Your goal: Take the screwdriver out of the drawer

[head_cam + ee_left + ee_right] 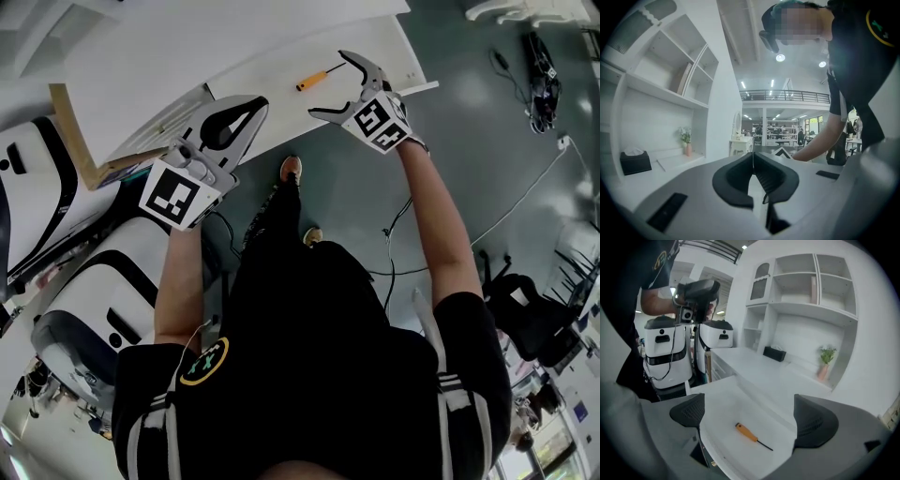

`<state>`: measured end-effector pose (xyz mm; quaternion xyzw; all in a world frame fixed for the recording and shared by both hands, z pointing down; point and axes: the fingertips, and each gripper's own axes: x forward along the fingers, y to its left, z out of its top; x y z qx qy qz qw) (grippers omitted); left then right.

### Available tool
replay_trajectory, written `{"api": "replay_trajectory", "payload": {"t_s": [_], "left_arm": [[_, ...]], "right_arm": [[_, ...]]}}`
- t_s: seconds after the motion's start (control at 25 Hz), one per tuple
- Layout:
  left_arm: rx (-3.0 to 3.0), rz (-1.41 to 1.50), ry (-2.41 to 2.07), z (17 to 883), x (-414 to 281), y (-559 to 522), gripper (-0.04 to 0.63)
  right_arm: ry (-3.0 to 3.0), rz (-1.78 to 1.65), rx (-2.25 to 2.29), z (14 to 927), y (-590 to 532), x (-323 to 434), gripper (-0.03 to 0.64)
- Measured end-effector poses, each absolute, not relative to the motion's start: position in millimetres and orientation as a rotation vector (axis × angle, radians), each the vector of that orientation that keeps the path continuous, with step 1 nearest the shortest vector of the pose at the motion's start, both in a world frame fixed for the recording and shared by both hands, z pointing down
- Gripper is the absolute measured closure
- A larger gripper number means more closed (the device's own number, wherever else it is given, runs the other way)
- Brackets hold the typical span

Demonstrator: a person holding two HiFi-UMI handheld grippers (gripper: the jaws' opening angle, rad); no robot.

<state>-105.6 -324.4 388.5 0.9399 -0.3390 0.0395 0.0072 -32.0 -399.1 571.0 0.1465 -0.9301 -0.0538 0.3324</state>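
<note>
An orange-handled screwdriver (319,78) (751,435) lies flat on the white floor of the pulled-out drawer (740,409), its thin dark shaft pointing right in the right gripper view. My right gripper (345,85) (754,418) hangs above the drawer with its jaws wide open, and the screwdriver shows in the gap between them, some way below. My left gripper (246,111) (753,174) is held up at the left, away from the drawer, its fingertips pressed together with nothing between them.
A white desk top (759,366) runs behind the drawer, with a black tissue box (774,353) and a small potted plant (825,363) under white shelves (806,291). White machines with black trim (84,291) stand at the left. Cables (506,211) cross the grey floor.
</note>
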Motion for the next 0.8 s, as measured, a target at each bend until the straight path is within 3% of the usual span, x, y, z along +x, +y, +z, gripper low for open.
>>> {"api": "replay_trajectory", "payload": {"t_s": [0.8], "left_arm": [[2.794,0.112,-1.112,406,-139,-351,0.574]], "right_arm": [[-2.025,-0.254,-0.011,739,-430,-39,0.025]]}}
